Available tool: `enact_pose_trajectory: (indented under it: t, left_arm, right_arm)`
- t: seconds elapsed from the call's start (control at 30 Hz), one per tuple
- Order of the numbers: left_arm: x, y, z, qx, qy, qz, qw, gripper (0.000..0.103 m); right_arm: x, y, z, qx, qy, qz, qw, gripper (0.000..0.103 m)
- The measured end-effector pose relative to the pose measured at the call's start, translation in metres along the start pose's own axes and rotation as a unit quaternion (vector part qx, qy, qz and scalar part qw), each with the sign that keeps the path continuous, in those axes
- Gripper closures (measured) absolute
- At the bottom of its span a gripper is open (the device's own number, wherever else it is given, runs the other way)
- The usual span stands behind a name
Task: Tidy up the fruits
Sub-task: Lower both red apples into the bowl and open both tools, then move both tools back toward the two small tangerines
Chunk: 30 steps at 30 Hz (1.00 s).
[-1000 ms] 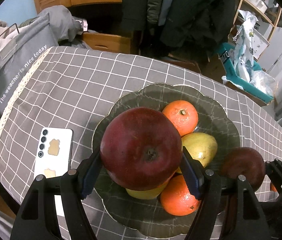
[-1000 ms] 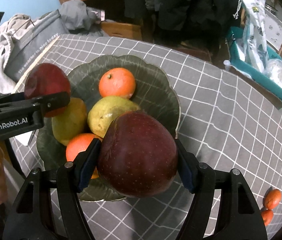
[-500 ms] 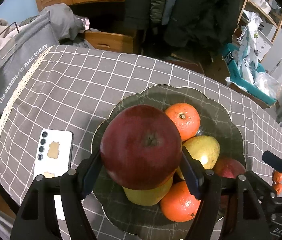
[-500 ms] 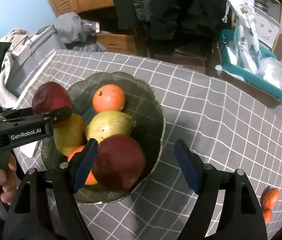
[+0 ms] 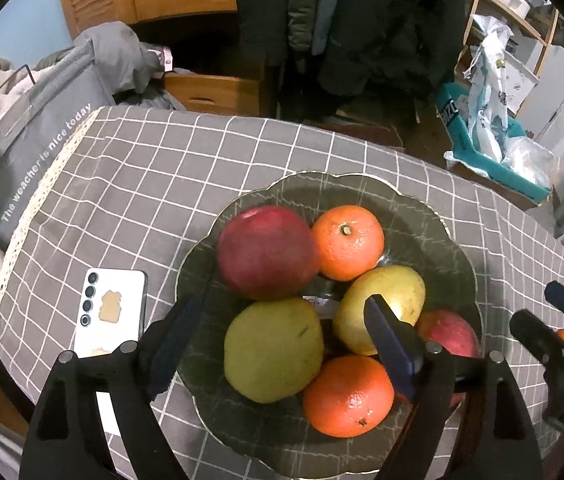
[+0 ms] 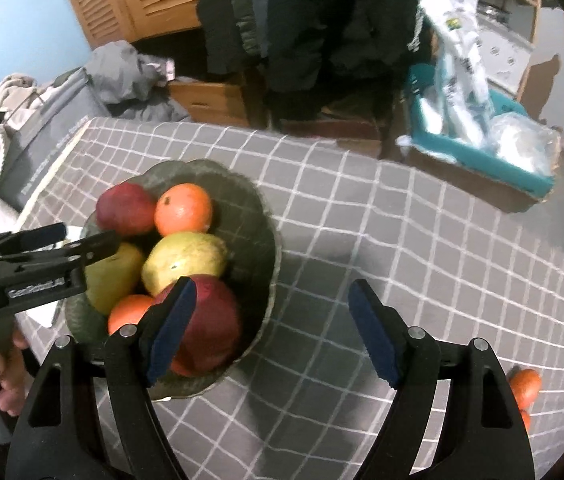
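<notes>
A grey checked cloth covers the worktop (image 5: pixel 210 168), and on it stands a dark glass bowl (image 5: pixel 421 208) with six fruits: two red apples (image 5: pixel 268 252), two oranges (image 5: pixel 347 242) and two yellow-green pears (image 5: pixel 274 350). The left claw (image 5: pixel 282 336) is opening above the bowl with nothing pinched, and the right claw (image 6: pixel 270 328) is spread and empty beside it. One white phone (image 5: pixel 112 312) lies left of the bowl, and two small oranges (image 6: pixel 525 386) lie apart at the worktop edge.

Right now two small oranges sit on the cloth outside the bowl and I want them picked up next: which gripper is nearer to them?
Right. The right gripper hangs over bare cloth between the bowl and the small oranges; the left gripper is over the bowl, farther away.
</notes>
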<state>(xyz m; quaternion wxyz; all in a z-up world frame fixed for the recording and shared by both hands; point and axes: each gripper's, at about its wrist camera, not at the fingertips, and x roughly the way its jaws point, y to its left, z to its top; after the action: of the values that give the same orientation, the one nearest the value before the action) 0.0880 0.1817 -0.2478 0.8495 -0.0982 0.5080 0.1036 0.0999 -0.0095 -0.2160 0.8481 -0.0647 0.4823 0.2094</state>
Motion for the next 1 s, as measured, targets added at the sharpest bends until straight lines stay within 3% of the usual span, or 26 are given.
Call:
enact_pose_trajectory:
  t: [0.67,1.0]
  left_arm:
    - [-0.057,-0.033,-0.017,0.044,-0.048,-0.008,0.9979,0.017]
    - [-0.073,-0.077,-0.03,0.09,-0.055,-0.023,0.9942,0.016]
  right_arm:
    - [-0.052,-0.039,-0.004,0.035,-0.05,-0.055,0.997,0.024]
    - [-0.079,-0.065,-0.018,0.052,-0.06,-0.071,0.994,0.022]
